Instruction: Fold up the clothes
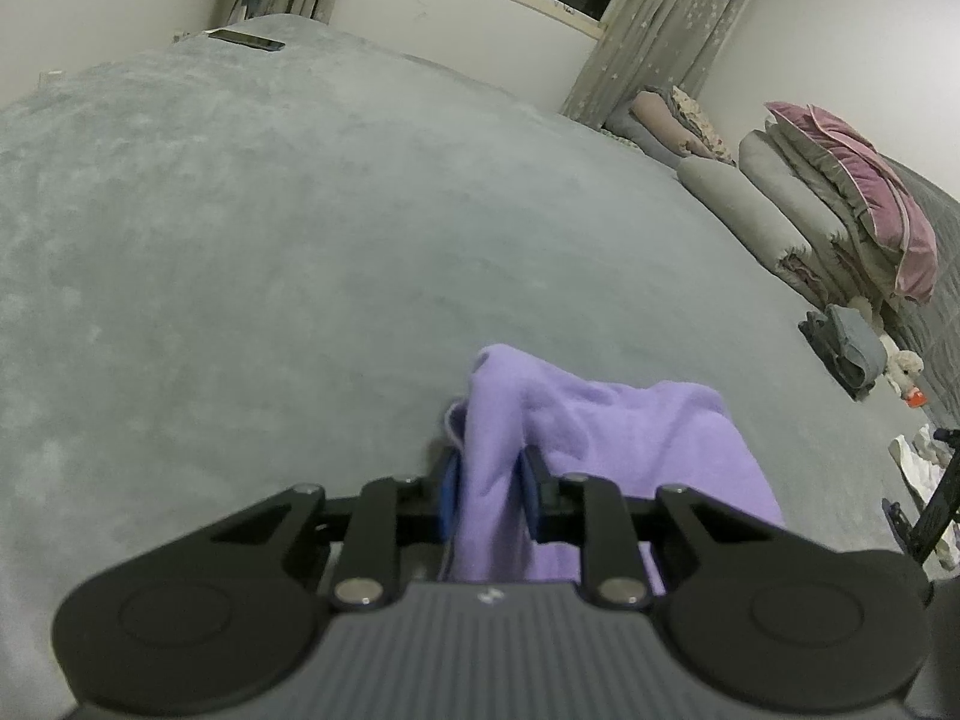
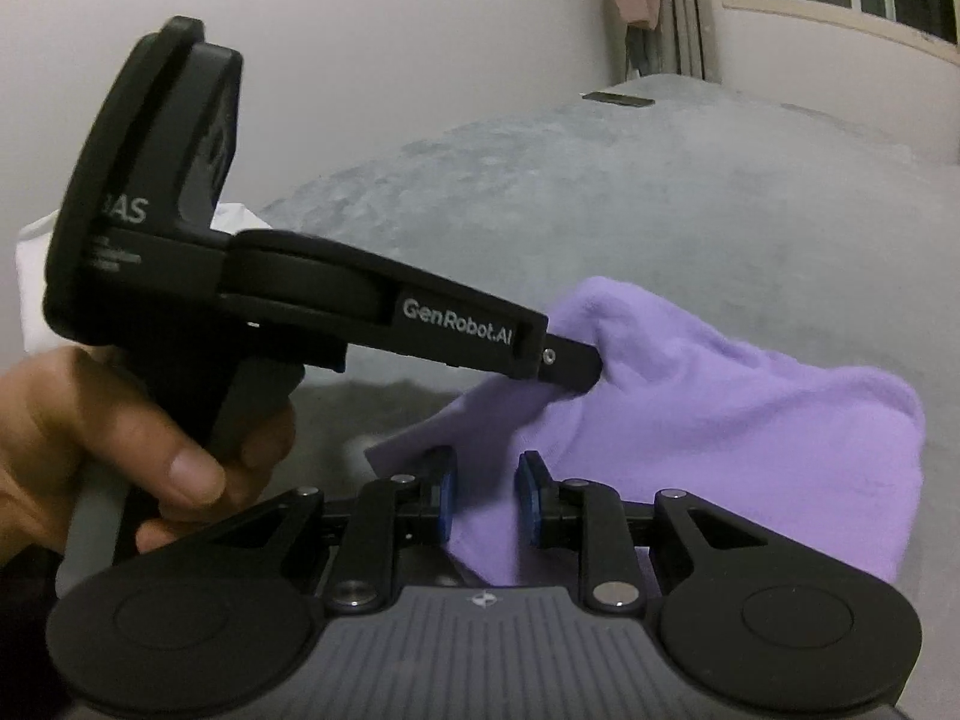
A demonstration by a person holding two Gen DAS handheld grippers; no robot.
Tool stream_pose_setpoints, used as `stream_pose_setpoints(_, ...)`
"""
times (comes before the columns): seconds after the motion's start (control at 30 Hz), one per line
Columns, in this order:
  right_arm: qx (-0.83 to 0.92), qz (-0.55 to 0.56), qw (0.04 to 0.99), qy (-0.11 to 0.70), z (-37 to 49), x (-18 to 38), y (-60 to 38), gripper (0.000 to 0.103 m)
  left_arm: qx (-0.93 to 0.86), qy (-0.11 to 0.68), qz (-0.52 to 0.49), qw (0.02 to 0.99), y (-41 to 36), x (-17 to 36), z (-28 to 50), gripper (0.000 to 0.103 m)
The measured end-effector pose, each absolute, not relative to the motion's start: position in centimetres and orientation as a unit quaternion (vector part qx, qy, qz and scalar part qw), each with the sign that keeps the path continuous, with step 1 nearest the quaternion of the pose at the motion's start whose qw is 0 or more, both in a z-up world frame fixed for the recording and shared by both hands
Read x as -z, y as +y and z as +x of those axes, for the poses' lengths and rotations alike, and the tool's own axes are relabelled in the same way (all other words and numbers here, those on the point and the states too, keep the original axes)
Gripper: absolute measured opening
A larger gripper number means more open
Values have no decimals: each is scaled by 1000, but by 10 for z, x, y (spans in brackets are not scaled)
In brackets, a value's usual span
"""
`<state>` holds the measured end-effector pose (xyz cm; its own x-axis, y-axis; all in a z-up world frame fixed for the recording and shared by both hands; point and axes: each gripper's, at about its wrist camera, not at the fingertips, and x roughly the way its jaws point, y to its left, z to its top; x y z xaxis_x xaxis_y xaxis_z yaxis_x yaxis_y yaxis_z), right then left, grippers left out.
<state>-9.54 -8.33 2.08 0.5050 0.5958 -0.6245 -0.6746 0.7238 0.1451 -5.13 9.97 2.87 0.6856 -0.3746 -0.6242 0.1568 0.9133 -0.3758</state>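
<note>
Purple cloth [image 1: 630, 438] lies bunched on the grey bed [image 1: 240, 270]. Left hand-held gripper [image 1: 492, 486] pinches a fold of it. Right hand-held gripper [image 2: 487, 495] is opening, pads straddling cloth without pressing. Best to lift both corners evenly, keeping the fabric taut.

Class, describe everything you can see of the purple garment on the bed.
The purple garment is soft, fleecy, plain lilac cloth, bunched and draped, partly lifted off the grey bed cover. The left gripper pinches a raised fold; a thin cord hangs beside it. The right gripper has cloth between its pads, which do not visibly squeeze it.
</note>
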Motion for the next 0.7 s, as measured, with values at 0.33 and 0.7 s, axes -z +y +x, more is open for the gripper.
stream_pose_setpoints(0.33, -374, -57, 860, 342, -97, -19, -86, 24, 146, 369, -149, 906, 104, -26, -45, 26)
stream_pose_setpoints(0.7, -321, -23, 880, 350, -81, -29, -115, 23, 134, 337, -143, 921, 107, -42, -55, 25)
